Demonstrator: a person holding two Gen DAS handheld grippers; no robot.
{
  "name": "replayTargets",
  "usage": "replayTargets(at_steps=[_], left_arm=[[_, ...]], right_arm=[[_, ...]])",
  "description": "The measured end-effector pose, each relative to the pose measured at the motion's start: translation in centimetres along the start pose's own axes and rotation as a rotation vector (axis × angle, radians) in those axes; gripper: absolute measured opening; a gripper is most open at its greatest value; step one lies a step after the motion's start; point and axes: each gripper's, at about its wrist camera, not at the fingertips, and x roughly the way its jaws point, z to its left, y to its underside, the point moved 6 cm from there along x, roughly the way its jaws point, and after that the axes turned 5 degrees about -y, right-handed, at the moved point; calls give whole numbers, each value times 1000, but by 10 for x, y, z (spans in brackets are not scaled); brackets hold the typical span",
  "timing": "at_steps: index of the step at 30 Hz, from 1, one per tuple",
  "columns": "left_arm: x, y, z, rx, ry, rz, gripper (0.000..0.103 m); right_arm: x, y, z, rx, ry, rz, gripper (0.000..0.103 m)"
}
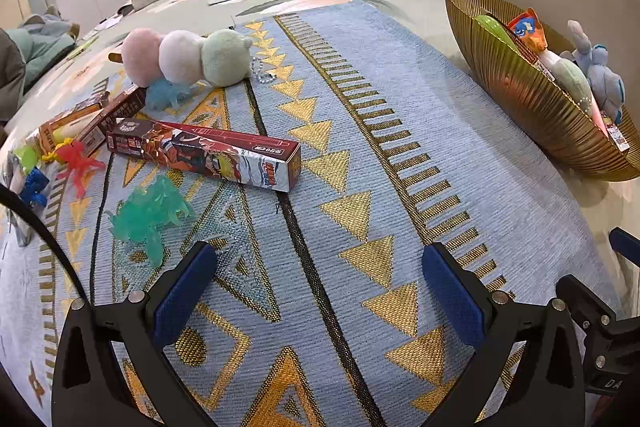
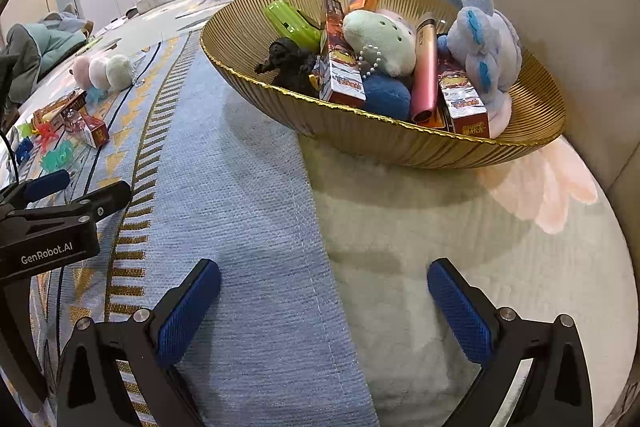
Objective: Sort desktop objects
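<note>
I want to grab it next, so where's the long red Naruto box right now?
In the left wrist view, the long red box lies flat on the blue patterned cloth, left of centre, between the three-ball plush behind and the teal figure in front.

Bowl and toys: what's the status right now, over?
Left tool open, empty. Right tool open, empty. Gold bowl part-filled; red box, green figure, plush on the mat. Nothing blocking.

My left hand-held gripper [image 1: 320,291] is spread wide, blue pads [image 1: 186,291] at approx. 7 and 5 o'clock, nothing btwn them. My right hand-held gripper [image 2: 324,307] is likewise wide apart & empty. In the right wrist view, the left one shows at 9 o'clock.
</note>
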Motion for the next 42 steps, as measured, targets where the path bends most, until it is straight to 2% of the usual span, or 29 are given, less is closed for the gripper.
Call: replayTargets(at_steps=[9,10,11,12,14,15,16,17,21,24,29,42], left_arm=[[0,0,-1,-2,3,3,103],[0,-1,0,7,19,9,103],[-2,0,1,66,56,34,103],[-5,-1,6,69,45,26,103],[-8,4,43,-42,-115,-1,103],[-5,8,56,-106,-135,15,103],[0,10,67,-178,-80,29,103],[-3,11,66,-186,-72,18,103],[-4,11,57,-121,-152,20,103],[-7,15,49,-136,-128,22,103],[-16,19,38,-135,-133,22,103],[-23,29,43,-137,-136,21,103]], right_arm=[[4,-3,2,-4,-10,22,103],[3,-2,2,-5,-5,12,103],[3,-3,4,-13,1,13,103],[4,-4,5,-17,-1,12,103],[5,-5,5,-15,-7,12,103],[6,-5,6,-13,-8,11,103],[6,-5,6,-13,-9,9,103],[6,-5,6,-11,-14,6,103],[8,-6,7,-14,-11,1,103],[9,-7,6,-12,-17,1,103],[10,-8,6,-14,-17,0,103],[12,-8,8,-9,-19,-1,103]])
